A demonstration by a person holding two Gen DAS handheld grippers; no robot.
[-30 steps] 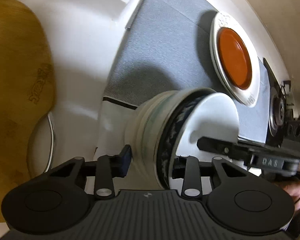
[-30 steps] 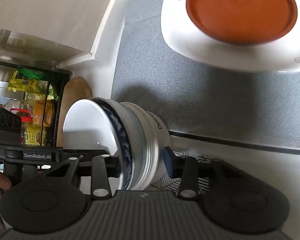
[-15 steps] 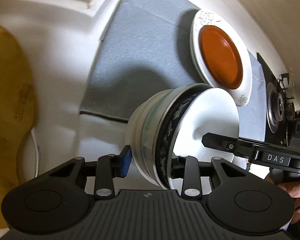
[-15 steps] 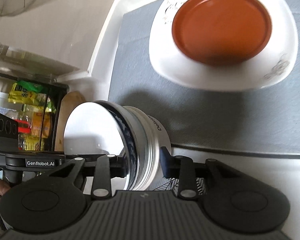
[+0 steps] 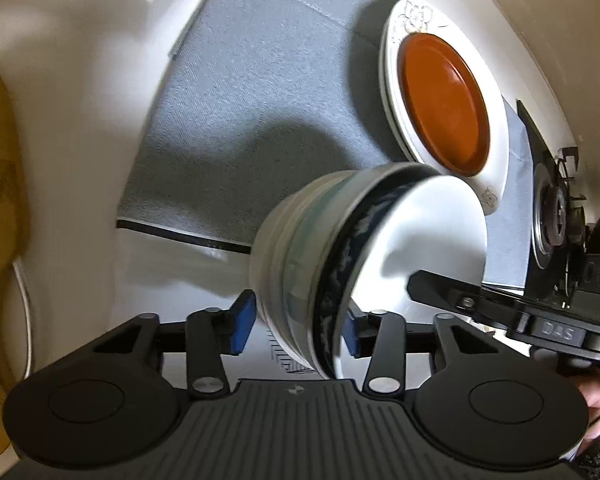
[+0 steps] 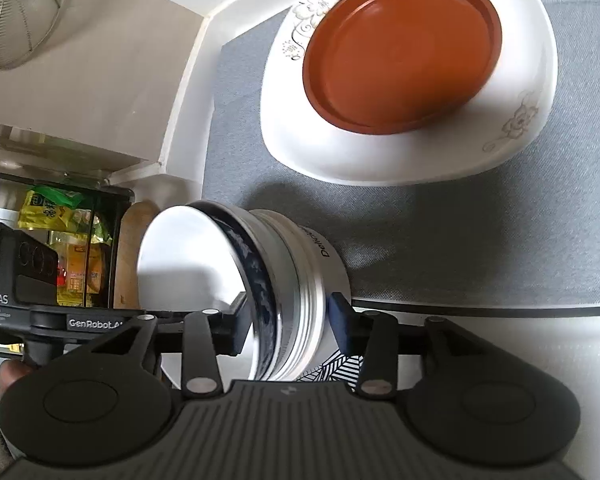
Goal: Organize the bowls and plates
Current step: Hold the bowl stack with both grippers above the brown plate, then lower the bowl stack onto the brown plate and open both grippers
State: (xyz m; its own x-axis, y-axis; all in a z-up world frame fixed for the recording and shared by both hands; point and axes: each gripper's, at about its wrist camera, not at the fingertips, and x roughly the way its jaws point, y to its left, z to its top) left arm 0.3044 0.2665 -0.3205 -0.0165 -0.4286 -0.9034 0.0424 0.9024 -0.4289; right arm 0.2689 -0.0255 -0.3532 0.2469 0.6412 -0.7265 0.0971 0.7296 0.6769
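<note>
Midway: bowl stack [image 5: 324,276] clamped between left gripper [image 5: 294,330] and right gripper [image 6: 288,326], unplaced; orange plate [image 6: 400,48] already nested near worktop's far edge.

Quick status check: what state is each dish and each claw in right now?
Stack of nested white bowls: tipped on its side, held by both claws.
Left claw: shut on the stack.
Right claw: shut on the stack.
Round orange plate: lying in white floral dish.
</note>
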